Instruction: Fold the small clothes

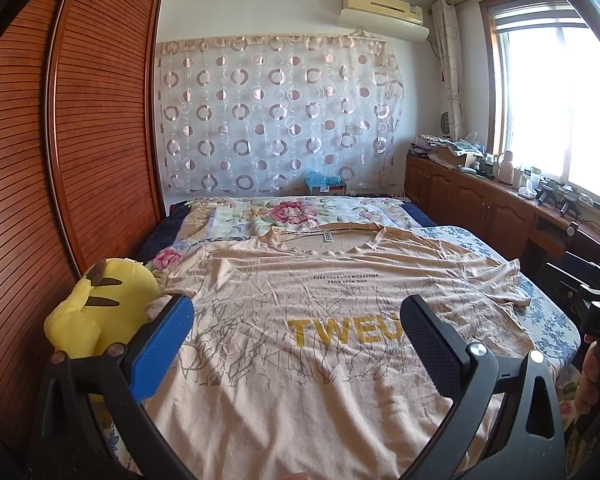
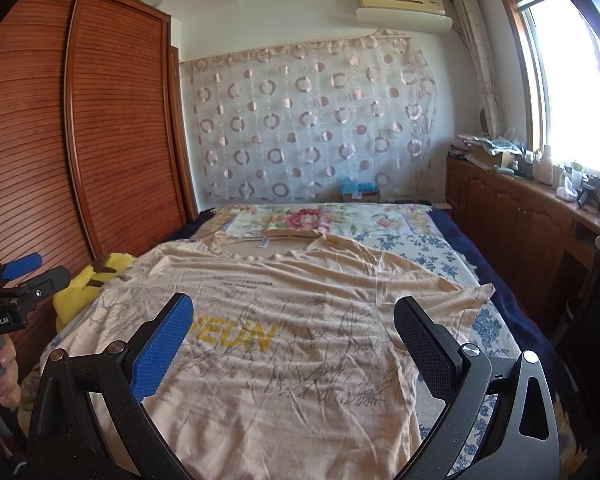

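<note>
A: Report the state of the left hand-held gripper [image 1: 296,334].

B: Released. Its blue pad and black pad stand wide apart, and nothing lies between them. It hovers over the lower half of the T-shirt [image 1: 320,320]; in the left wrist view I cannot tell whether either pad touches the cloth.

A: And the right hand-held gripper [image 2: 294,332]?

B: Also released, the jaws spread to about the same width, with nothing held. It sits above the shirt's hem area. In the right wrist view the left unit shows at 9 o'clock, a hand [image 2: 4,376] wrapped around its grey handle.

A: Location of the task item?

B: The peach T-shirt lies flat, front side up, on the bed [image 1: 548,316], with the collar at 12 o'clock and the hem at 6 o'clock. Yellow lettering crosses the chest, with small black text above it and a grey branch print around it. The right sleeve spreads toward 3 o'clock over the blue floral sheet. The fabric shows light wrinkles and is unfolded.

A: Adjacent objects?

B: A yellow plush toy [image 1: 100,304] rests at 9 o'clock, touching the shirt's left sleeve area, against the wooden wardrobe [image 1: 60,140]. A floral quilt [image 1: 284,214] lies beyond the collar at 12 o'clock.
</note>
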The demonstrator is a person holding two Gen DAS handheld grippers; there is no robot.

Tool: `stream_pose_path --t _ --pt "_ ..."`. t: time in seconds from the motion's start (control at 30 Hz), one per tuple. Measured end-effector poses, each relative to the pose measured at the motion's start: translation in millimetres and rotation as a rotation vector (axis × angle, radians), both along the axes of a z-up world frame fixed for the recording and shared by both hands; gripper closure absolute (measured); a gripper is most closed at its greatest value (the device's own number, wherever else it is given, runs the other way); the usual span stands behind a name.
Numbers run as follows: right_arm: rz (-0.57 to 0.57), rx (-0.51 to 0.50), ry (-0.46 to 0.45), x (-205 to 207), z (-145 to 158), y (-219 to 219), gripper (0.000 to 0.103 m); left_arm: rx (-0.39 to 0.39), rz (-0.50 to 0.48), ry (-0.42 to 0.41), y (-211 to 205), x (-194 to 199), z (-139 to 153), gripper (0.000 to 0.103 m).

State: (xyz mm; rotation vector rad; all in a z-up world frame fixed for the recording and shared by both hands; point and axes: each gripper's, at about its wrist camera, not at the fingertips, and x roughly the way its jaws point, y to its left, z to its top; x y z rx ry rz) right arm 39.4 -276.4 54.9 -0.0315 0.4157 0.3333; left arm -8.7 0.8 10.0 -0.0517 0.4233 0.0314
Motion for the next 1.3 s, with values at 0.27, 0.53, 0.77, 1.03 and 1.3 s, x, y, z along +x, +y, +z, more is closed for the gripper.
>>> stream_pose_path --t 0.27,0.53,0.77,1.03,1.3 --pt "0.000 0.001 -0.001 -1 1 0 0.001 0.001 0.000 0.000 -1 -1 0 0.000" --pt "0.001 0.002 -0.001 -1 1 -2 0.001 0.001 -0.002 0.004 1 0 1 0.000" --pt "0.011 0.007 0.005 3 0 1 0.001 0.000 0.001 0.019 5 6 0 0.000" --pt "0.063 -0.012 0.040 13 -15 21 0.001 -0.006 0.037 0.081 26 28 -24 0.000" --pt "0.113 -0.051 0.048 36 -28 41 0.001 0.006 0.061 0.134 53 44 -49 0.000"
